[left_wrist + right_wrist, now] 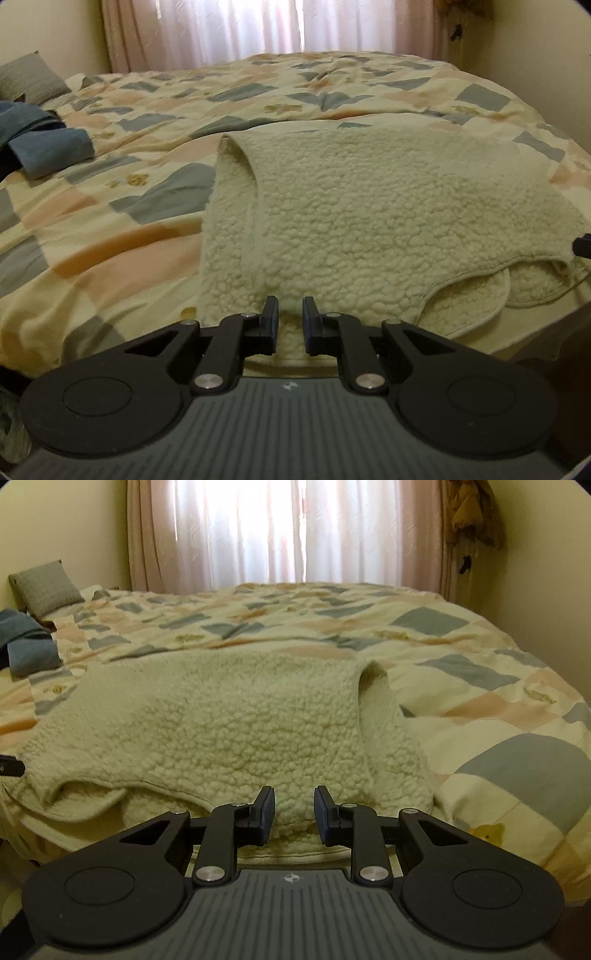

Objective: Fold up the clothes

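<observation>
A cream fleece garment (369,206) lies spread on the patchwork bedspread (110,236), partly folded, with one side turned over along its left edge and loose layers showing at its near right corner. My left gripper (290,306) is open by a narrow gap at the garment's near edge, low over the fleece. In the right wrist view the same fleece garment (221,720) has its folded sleeve side on the right. My right gripper (294,797) stands open over the near hem. A finger of the other gripper shows at each view's edge: the right gripper (581,247) and the left gripper (11,766).
Blue folded clothes (51,151) (31,655) lie at the bed's far left, beside a grey cushion (31,79) (46,587). Pink curtains (277,535) cover the window behind the bed. A brown item (472,513) hangs at the top right. The bedspread (498,701) stretches right of the garment.
</observation>
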